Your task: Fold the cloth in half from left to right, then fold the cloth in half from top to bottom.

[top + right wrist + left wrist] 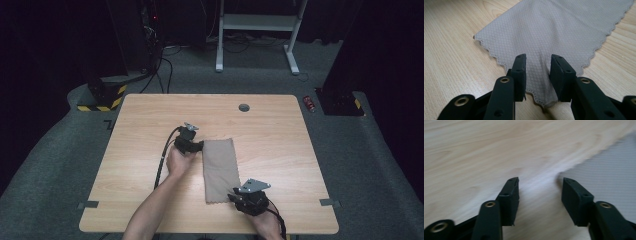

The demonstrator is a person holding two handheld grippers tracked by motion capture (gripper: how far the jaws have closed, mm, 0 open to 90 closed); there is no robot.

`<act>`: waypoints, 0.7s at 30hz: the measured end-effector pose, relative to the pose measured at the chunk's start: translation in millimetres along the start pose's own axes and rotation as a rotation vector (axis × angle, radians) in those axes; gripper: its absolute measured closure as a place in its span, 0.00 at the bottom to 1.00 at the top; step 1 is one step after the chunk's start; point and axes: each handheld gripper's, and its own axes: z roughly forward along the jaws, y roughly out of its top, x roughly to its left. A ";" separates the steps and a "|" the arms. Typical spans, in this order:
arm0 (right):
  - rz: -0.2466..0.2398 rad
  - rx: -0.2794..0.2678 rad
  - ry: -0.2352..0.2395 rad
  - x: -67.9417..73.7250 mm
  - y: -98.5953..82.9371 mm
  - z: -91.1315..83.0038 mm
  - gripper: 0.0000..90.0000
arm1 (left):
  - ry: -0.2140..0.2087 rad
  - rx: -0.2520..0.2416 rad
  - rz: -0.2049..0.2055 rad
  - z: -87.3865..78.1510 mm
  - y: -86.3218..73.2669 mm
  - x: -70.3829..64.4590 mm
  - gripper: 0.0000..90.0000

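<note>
Pale wood grain runs across the surface (150,150), which stands on grey carpet in a dark room, and near its middle lies the thing being worked on: a beige cloth (220,169) with a fine diamond weave and scalloped edges, spread flat as a long strip running away from the person. It looks already doubled over, and the two hand-held grippers sit at opposite corners of it, which suggests the person is lining up another fold or a straightening pull. At the cloth's near end, the right hand-held gripper (537,75) has its jaws partly closed over the hem, a raised pleat of fabric standing between them; the jaws look to be gathering it, though a narrow gap remains on either side and a firm pinch is not yet certain. At the cloth's far left corner, the left hand-held gripper (540,195) is held low over the wood with its jaws wide apart and nothing between them; one jaw sits just at the cloth's blurred edge (609,170), the other over bare wood, placed, I judge, to straddle that corner before closing. Beyond the cloth's far end a small grey grommet (244,107) is set into the surface.
</note>
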 end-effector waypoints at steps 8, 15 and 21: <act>0.002 -0.002 0.000 0.1 0.0 0.2 0.72 | -0.068 -0.021 -0.026 -16.2 -4.4 4.2 0.52; 0.018 -0.004 0.004 -1.3 0.6 0.9 0.72 | -0.181 -0.026 0.059 -46.9 -28.5 -30.8 0.44; 0.023 -0.012 0.003 -3.7 1.5 2.3 0.72 | -0.255 -0.021 0.066 -68.5 -58.7 -56.8 0.42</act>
